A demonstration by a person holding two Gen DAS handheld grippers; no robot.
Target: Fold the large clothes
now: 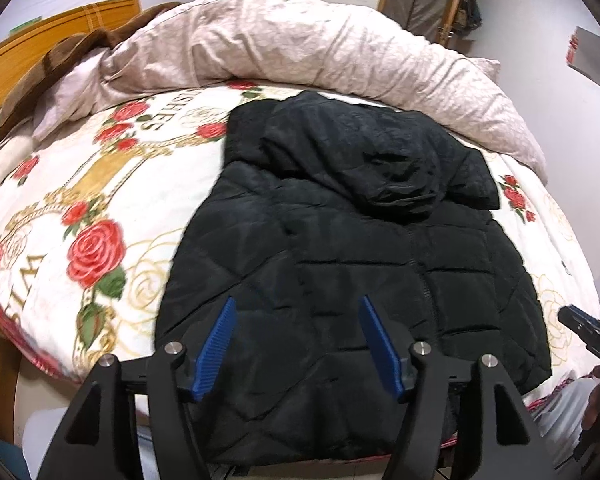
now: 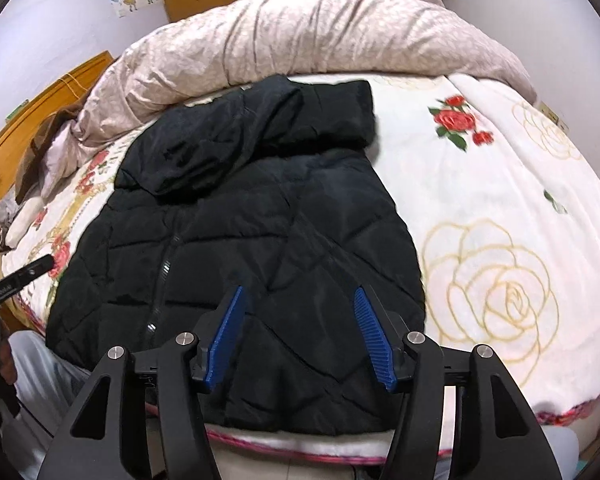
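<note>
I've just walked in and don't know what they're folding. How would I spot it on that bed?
Find the bed's white blanket with red roses; a crumpled pale pink duvet is heaped along its far side. In front of that lies the black quilted jacket, zipped, hood flopped over its top. It is the only dark, diamond-stitched thing on the bed.

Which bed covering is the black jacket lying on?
The black jacket lies on the white rose-print blanket; the pink duvet sits bunched behind it.

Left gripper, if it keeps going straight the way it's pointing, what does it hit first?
Most likely the black quilted jacket spread on the floral blanket. The left gripper is open, nothing between its fingers, aimed at the jacket's lower half; depth is hard to judge.
</note>
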